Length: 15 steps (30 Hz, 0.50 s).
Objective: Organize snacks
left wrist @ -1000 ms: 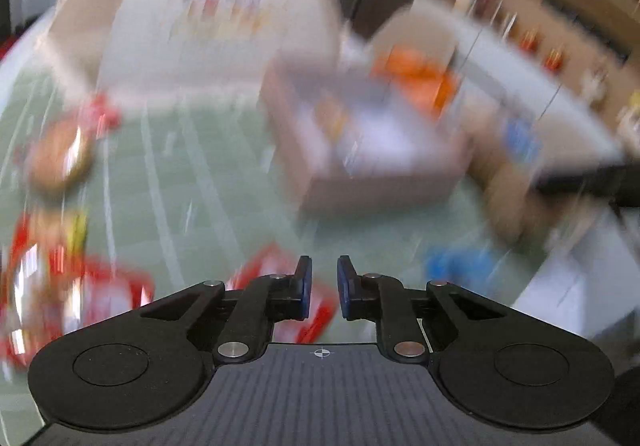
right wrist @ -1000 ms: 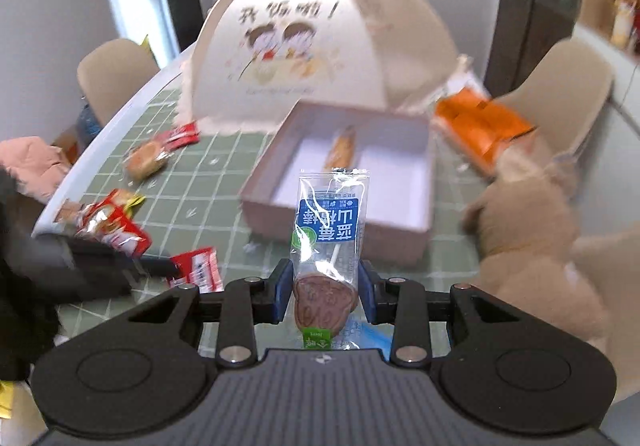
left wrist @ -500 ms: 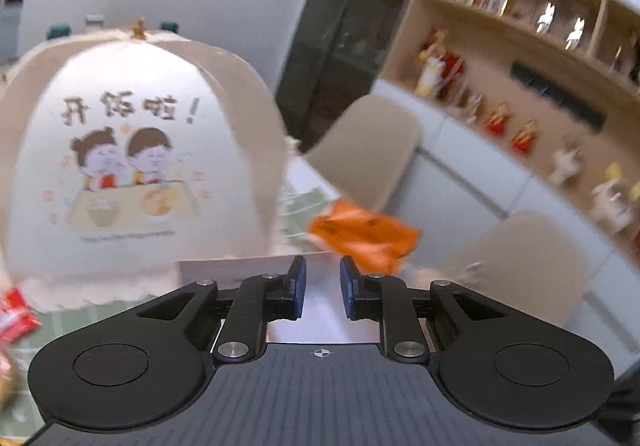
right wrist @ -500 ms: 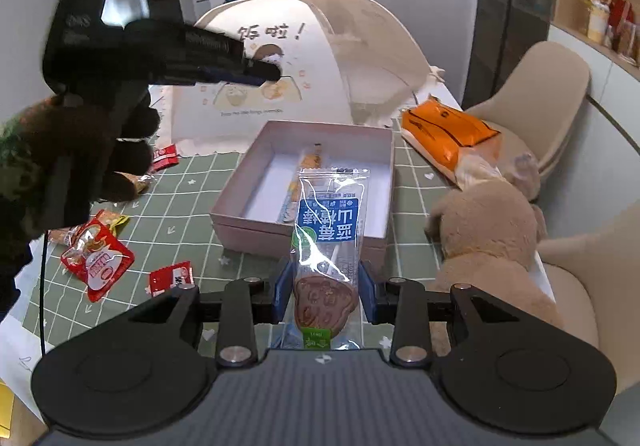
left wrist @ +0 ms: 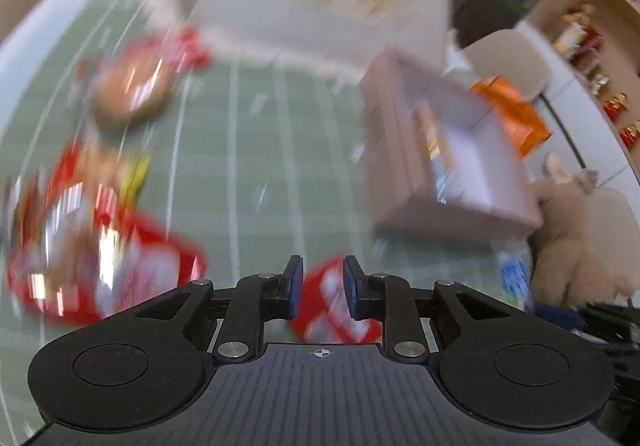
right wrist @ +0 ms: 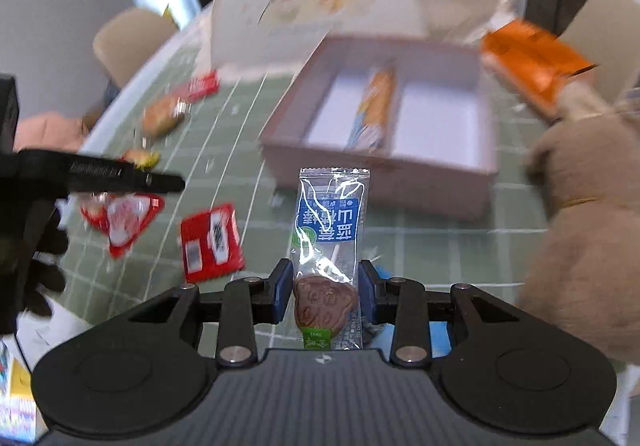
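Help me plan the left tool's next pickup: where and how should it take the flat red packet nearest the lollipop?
Grip the red packet by its near edge, across the short width, coming from above and slightly from the left. It lies flat on the table, so a thin edge probably gives the left tool better purchase than its broad face.

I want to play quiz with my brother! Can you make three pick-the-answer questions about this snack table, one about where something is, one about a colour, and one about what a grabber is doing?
1. Where is the long orange snack stick?
A. inside the box
B. under the teddy
C. on a chair

2. What colour is the bag behind the box?
A. purple
B. orange
C. black

3. What is the right gripper doing?
A. hanging empty
B. squeezing a lollipop packet
C. holding a cup

Answers: 1 A, it lies on the box floor. 2 B, bright orange. 3 B, both fingers press the packet.
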{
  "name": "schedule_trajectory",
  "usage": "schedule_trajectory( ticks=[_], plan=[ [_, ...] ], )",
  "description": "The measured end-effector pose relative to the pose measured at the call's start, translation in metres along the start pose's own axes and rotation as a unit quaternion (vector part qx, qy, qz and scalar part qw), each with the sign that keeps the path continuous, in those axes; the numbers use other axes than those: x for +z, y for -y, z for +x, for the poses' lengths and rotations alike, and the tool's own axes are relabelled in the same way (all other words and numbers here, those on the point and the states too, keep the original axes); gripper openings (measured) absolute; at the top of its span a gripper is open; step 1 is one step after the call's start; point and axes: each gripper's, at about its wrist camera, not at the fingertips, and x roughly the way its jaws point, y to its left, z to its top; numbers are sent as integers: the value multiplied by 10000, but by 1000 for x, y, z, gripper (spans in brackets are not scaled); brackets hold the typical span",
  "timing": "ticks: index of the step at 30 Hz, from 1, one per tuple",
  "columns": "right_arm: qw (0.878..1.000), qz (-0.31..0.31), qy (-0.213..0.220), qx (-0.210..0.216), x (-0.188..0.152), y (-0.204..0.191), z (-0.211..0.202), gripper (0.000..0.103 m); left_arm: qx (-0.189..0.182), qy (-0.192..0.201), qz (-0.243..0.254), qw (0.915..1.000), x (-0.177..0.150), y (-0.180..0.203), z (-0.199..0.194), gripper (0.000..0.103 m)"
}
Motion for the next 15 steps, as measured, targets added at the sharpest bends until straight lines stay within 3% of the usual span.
schedule_trajectory(
  ticks=[4,8,11,15],
  plan=[
    [9996,-144,-246,-72,0,-20,32,42,45,-251,-255,9993,-17,-12,13,25],
    [9995,-165,-265,31,-5,-28,39,51,-163,-255,-373,9988,-20,-12,24,25],
    [9984,-534,-72,-157,-10,-39,31,62,-254,-147,-281,9992,-15,-5,34,25],
    [9970,-701,-82,-330,-19,-38,23,62,-100,98,283,9995,-4,16,46,25]
  ],
)
